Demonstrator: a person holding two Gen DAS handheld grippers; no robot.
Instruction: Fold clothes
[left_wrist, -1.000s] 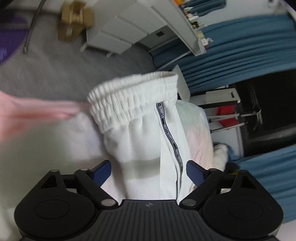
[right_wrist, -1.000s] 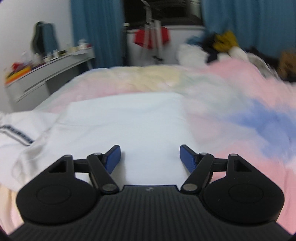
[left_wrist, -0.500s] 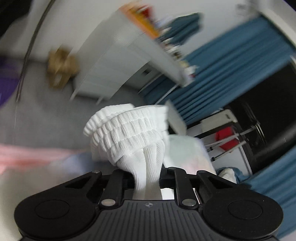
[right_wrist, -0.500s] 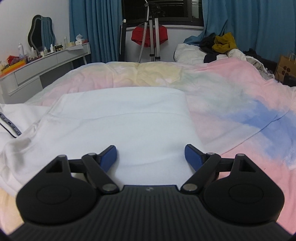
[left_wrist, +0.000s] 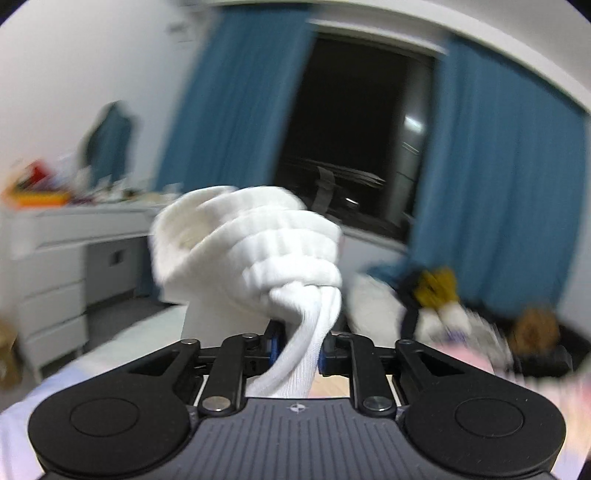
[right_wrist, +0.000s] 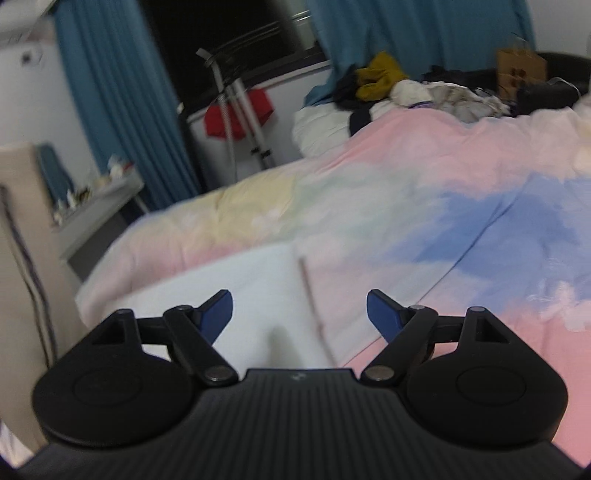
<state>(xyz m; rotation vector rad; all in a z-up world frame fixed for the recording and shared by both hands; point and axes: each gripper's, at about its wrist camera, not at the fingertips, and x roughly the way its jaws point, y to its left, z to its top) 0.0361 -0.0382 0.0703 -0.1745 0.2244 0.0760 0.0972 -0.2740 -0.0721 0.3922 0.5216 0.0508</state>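
White pants (left_wrist: 255, 254) — waistband bunched | left gripper (left_wrist: 295, 350) fingers clamped on it | right gripper (right_wrist: 299, 310) fingers wide — over bedspread (right_wrist: 461, 177)

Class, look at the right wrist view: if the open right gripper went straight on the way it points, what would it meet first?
Probably the white folded cloth lying on the pastel bedcover. The right gripper is open and empty, with nothing nearer between its fingers. Blur leaves the exact depth unclear.
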